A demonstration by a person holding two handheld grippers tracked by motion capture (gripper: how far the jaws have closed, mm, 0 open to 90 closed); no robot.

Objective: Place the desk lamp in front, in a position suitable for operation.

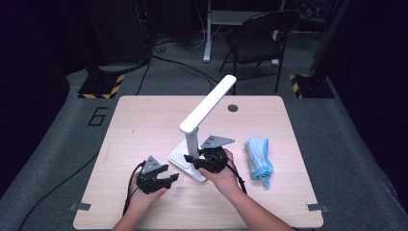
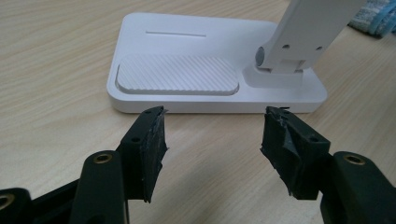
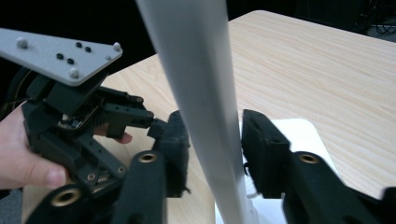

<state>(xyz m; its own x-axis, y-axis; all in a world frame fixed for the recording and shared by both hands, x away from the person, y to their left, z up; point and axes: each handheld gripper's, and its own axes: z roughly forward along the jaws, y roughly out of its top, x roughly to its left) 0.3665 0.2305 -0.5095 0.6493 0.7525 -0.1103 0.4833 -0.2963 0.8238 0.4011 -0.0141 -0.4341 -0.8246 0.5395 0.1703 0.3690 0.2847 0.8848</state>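
So the white desk lamp [image 1: 199, 126] is standing on the table [image 1: 144, 120], with its flat base right in front of the left gripper [image 1: 169, 180] and its upright stem running up between the jaws of the right gripper [image 3: 212, 140]. In the right gripper view the stem passes straight through the gap. There's a sliver of space on both sides, so the pads aren't pressing on it; the jaws are parted around the stem, not clamped on it. That gripper comes at the lamp from the person's side, low on the stem near the hinge above the base.

The left gripper is spread wide with nothing in it. In its own view the lamp base [image 2: 210, 70] sits just ahead of the two jaw tips, close but not touching, with the ribbed pad [image 2: 177, 77] on the base straight ahead and the stem's foot off toward the right jaw. From the right gripper view, the left gripper sits just off to the left side of the stem, with the person's hand wrapped around it.

A rolled blue towel [image 1: 259, 160] lies on the table on the far side of the right gripper from the lamp, near it but clear of it. The lamp head slants up and away from both grippers.
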